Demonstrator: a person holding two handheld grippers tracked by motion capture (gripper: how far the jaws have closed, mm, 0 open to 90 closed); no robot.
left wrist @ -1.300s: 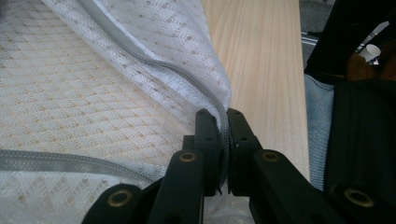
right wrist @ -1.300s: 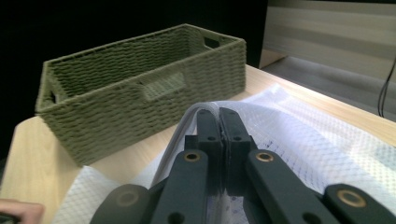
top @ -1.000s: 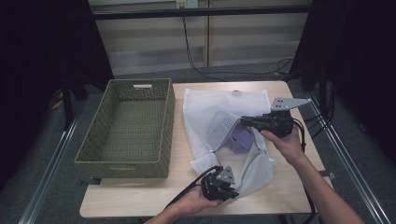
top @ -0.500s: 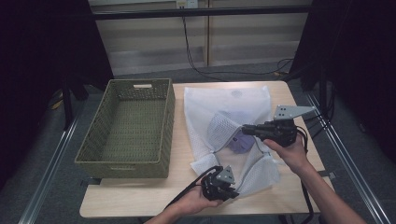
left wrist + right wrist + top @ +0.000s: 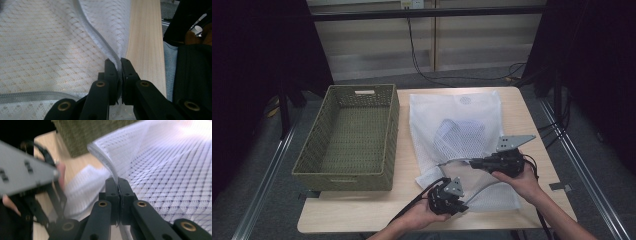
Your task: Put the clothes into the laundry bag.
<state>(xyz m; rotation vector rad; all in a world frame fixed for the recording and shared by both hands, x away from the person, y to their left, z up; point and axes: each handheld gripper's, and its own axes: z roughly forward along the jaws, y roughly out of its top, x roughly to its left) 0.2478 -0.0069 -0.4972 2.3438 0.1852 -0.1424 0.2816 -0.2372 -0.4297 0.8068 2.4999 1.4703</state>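
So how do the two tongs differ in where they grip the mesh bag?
The left tongs pinch the mesh bag at its near zipper edge, low by the table; the right tongs pinch the bag's edge farther back and higher, lifting it. The left tongs point right, the right tongs point left. Both are shut on the bag.

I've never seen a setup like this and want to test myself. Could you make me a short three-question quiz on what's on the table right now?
1. True or false: the woven basket has clothes in it.
2. What does the left gripper pinch? A) the basket's rim B) the zipper edge of the mesh laundry bag C) a cable
3. Which side of the table does the mesh laundry bag lie on, seen from the high view?

Key:
1. False; nothing lies in it.
2. B; the right gripper is also shut on the bag's edge.
3. The right side, beside the basket.
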